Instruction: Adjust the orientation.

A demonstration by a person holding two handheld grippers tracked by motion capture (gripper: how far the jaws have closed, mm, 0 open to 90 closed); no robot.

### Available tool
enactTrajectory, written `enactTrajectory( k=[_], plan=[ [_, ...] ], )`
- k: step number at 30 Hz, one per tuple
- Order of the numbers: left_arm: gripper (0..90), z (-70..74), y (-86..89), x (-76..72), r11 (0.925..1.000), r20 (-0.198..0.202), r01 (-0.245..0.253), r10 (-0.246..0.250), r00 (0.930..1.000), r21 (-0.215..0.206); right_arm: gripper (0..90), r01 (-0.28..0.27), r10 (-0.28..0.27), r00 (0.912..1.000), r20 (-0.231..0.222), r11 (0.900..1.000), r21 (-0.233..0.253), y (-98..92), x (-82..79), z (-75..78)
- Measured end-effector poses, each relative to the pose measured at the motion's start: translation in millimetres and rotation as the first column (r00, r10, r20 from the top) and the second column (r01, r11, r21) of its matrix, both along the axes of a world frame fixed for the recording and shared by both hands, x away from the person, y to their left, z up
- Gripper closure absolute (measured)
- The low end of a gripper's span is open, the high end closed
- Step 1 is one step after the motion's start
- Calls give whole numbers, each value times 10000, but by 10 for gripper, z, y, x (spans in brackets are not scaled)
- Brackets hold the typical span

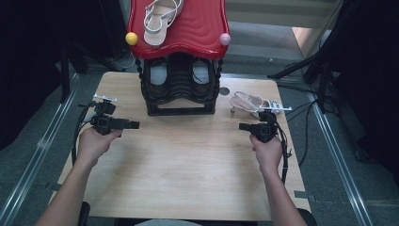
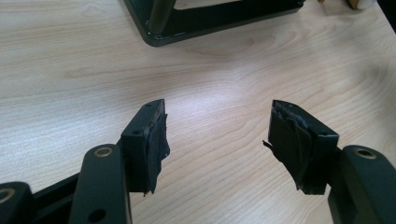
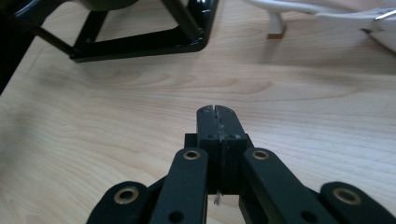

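One sandal (image 1: 161, 19) lies on the shoe rack (image 1: 179, 56); its mate (image 1: 248, 101) waits on the table (untouched). Left gripper (image 1: 134, 125) gapes empty, right gripper (image 1: 242, 126) clenched on nothing.

Count on table: two grippers, left gripper (image 1: 134, 125) at 9 o'clock, right gripper (image 1: 242, 126) at 3; two white sandals (image 1: 161, 19) (image 1: 249, 101); one shoe rack (image 1: 179, 101) at 12; two dark shoes (image 1: 158, 73) (image 1: 201, 71) inside
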State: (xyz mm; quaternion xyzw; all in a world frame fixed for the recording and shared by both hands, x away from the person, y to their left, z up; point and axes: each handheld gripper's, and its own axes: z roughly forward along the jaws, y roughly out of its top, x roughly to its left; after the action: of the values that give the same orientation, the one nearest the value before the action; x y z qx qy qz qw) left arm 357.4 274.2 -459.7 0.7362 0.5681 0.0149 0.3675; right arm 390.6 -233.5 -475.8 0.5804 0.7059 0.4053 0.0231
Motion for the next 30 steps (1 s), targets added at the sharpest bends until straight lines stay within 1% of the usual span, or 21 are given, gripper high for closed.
enactTrajectory(
  k=[1, 4, 7, 8, 10, 12, 13, 15, 17, 19, 20, 24, 25, 26, 27, 30],
  plan=[
    [377, -4, 6, 1, 10000, -22, -1, 1, 10000, -14, 900, 45, -45, 10000, -4, 10000, -1, -16, 23, 11],
    [377, -23, 26, 7, 9999, -37, -66, 66, 10000, -160, 900, 138, -137, 9999, 54, 9996, -251, -34, 103, 68],
    [377, -40, 31, 17, 10000, -91, -23, 22, 10000, -71, 900, 245, -242, 9997, 69, 9988, -428, -51, 221, 136],
    [378, -46, 32, 19, 10000, -111, 10, -11, 9999, -42, 900, 347, -347, 9994, 13, 9983, -469, -55, 262, 165],
    [378, -55, 33, 22, 10000, -139, 8, -9, 9999, -56, 900, 373, -371, 9993, 56, 9980, -512, -78, 352, 205],
    [379, -60, 41, 29, 10000, -156, 57, -57, 9999, -1, 900, 450, -451, 9990, 0, 9977, -508, -102, 442, 232],
    [379, -64, 35, 32, 10000, -146, -11, 11, 9999, -50, 900, 531, -532, 9986, -2, 9972, -522, -112, 481, 249],
    [379, -70, 38, 38, 10000, -167, 66, -66, 9998, 16, 900, 640, -643, 9979, -36, 9963, -576, -121, 550, 292],
    [379, -80, 32, 47, 10000, -174, 62, -61, 9998, 23, 900, 725, -723, 9974, 56, 9953, -643, -137, 622, 329],
    [380, -84, 32, 51, 9999, -162, 93, -91, 9998, 82, 900, 848, -850, 9964, -4, 9941, -675, -157, 699, 352],
    [380, -87, 30, 53, 9999, -161, 92, -90, 9998, 88, 900, 954, -953, 9954, 55, 9928, -724, -171, 731, 363],
    [381, -98, 25, 57, 9997, -168, 127, -123, 9998, 219, 900, 1275, -1270, 9918, 112, 9899, -623, -237, 888, 354],
    [382, -101, 24, 59, 9997, -168, 114, -111, 9998, 220, 900, 1358, -1362, 9907, -37, 9893, -543, -256, 927, 330],
    [382, -102, 25, 59, 9997, -169, 115, -111, 9998, 211, 900, 1411, -1426, 9896, -188, 9878, -655, -260, 968, 302],
    [382, -102, 25, 59, 9997, -165, 112, -108, 9998, 214, 900, 1462, -1484, 9887, -219, 9858, -825, -252, 1000, 275],
    [382, -106, 24, 60, 9995, -158, 169, -165, 9997, 262, 900, 1458, -1501, 9878, -422, 9852, -906, -223, 1071, 199]
  ],
)
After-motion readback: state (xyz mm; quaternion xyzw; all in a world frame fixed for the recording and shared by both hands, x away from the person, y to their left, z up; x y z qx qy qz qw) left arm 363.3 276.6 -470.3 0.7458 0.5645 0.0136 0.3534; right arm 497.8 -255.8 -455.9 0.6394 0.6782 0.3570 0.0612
